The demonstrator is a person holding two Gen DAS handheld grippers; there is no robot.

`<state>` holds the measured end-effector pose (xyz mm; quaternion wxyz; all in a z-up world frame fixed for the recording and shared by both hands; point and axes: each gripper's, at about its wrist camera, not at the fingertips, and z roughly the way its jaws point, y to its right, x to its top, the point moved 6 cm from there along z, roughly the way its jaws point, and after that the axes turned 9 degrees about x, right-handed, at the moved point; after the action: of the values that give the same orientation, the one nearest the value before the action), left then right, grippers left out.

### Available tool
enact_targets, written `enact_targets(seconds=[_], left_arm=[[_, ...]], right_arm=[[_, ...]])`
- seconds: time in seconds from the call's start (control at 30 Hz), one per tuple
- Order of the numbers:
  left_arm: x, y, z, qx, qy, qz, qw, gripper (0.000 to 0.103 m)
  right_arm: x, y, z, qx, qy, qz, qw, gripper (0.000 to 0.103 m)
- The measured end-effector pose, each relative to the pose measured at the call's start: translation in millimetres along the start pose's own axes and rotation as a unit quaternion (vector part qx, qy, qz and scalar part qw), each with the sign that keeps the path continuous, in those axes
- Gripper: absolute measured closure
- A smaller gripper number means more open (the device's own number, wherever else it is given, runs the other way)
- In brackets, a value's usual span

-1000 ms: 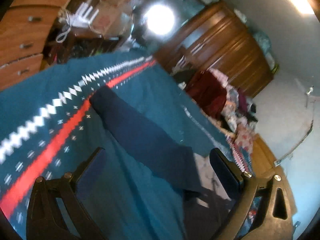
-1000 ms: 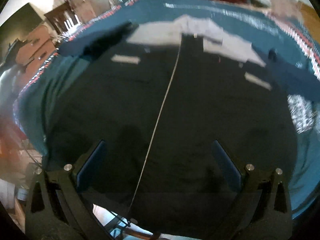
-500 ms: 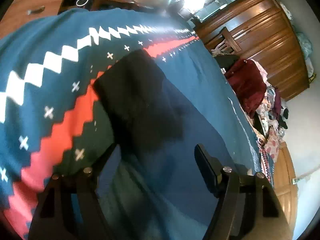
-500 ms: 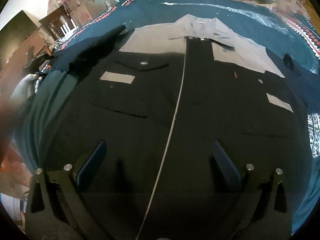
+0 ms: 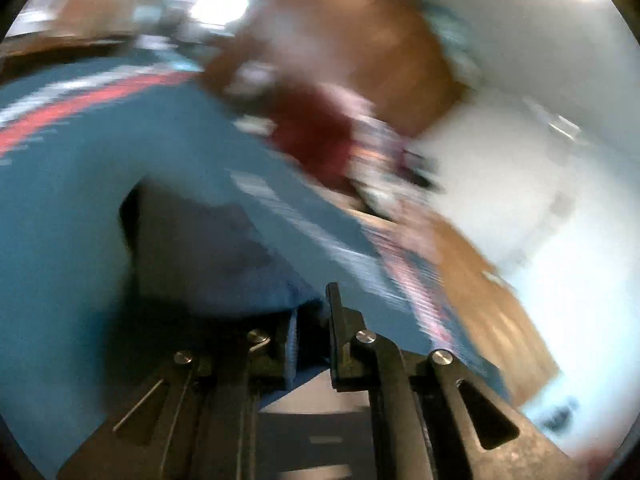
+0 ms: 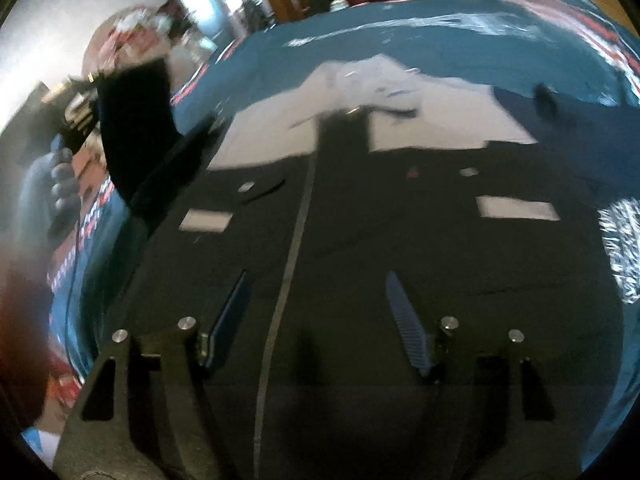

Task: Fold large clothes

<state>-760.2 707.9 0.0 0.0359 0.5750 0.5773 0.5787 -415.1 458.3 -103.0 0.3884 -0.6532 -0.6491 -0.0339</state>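
Dark jacket (image 6: 360, 240) spread front-up on teal blanket (image 6: 440, 40), grey yoke (image 6: 400, 120) at far end, zip line (image 6: 296, 232) down the middle. Left sleeve (image 6: 136, 128) lifted clear of the bed, pinched in left gripper (image 5: 312, 320), jaws nearly closed on the cloth. Right gripper (image 6: 316, 304) above the hem, jaws apart, empty. Left view heavily blurred.

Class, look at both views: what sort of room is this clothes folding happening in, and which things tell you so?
Most likely a bedroom. A dark jacket lies spread on a teal patterned bedspread, a wooden wardrobe stands against the wall, and a heap of clothes is piled beside it.
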Motion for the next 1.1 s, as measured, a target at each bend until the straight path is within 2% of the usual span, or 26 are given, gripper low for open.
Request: enact_targets(seconds=[0.03,0.07,0.1,0.17,0.23,0.3,0.37,0.43,0.47,0.5,0.6,0.73,0.83,0.9,1.03,1.1], left_arm=[[-14.8,36.5,27.2,-0.035,-0.02,0.01,0.9991,0.076],[-28.7,61.5,47.5,-0.06,-0.04,0.012,0.9973,0.059],[-47.4,84.9,69.9,-0.082,-0.067,0.012,0.9943,0.048],[-92.2,123.1,105.6,-0.121,-0.135,0.009,0.9834,0.048],[-118.8,133.9,105.7,-0.144,-0.157,-0.001,0.977,0.048],[-129.1,125.4,93.4,-0.131,-0.153,0.008,0.9795,0.048],[-129.7,96.5,75.0,-0.096,-0.136,0.003,0.986,0.045],[-129.2,47.8,55.1,-0.035,-0.118,-0.015,0.9923,0.043],[-126.5,11.3,44.8,0.021,-0.111,-0.041,0.9927,0.043],[-126.0,-13.6,32.3,0.042,-0.104,-0.064,0.9917,0.043],[-130.4,-60.6,-13.7,0.084,-0.062,-0.106,0.9888,0.043],[-148.3,-82.2,-44.0,0.129,-0.071,-0.103,0.9838,0.043],[-162.3,-81.6,-51.9,0.136,-0.09,-0.093,0.9823,0.042],[-169.0,-84.1,-50.7,0.135,-0.095,-0.097,0.9815,0.04],[-171.1,-73.5,-44.3,0.119,-0.097,-0.103,0.9828,0.04],[-170.3,-61.9,-47.9,0.1,-0.1,-0.088,0.986,0.04]], right_arm=[[1.1,8.8,-9.5,-0.003,0.008,0.009,1.0,0.034],[1.3,16.0,-18.2,-0.007,0.016,0.017,1.0,0.033],[1.9,25.8,-27.4,-0.009,0.022,0.027,0.999,0.032],[1.1,40.8,-40.2,-0.011,0.027,0.041,0.999,0.03],[1.8,56.7,-49.3,-0.012,0.031,0.05,0.998,0.027],[3.6,69.2,-53.4,-0.011,0.033,0.051,0.998,0.026],[12.3,89.6,-54.1,0.006,0.033,0.062,0.998,0.026],[27.0,103.3,-48.6,0.028,0.035,0.075,0.996,0.026],[34.6,110.4,-43.4,0.037,0.032,0.081,0.996,0.026],[40.8,117.2,-38.5,0.045,0.026,0.087,0.995,0.026],[58.8,137.6,-30.7,0.029,0.029,0.1,0.994,0.026],[79.7,166.3,-65.0,-0.011,0.079,0.106,0.991,0.026],[87.6,191.5,-68.8,-0.056,0.068,0.092,0.992,0.027],[93.5,203.7,-54.6,-0.066,0.044,0.069,0.995,0.03],[84.4,202.2,-21.0,-0.028,-0.046,0.077,0.996,0.034],[72.4,194.9,-13.7,-0.015,-0.07,0.075,0.995,0.034]])
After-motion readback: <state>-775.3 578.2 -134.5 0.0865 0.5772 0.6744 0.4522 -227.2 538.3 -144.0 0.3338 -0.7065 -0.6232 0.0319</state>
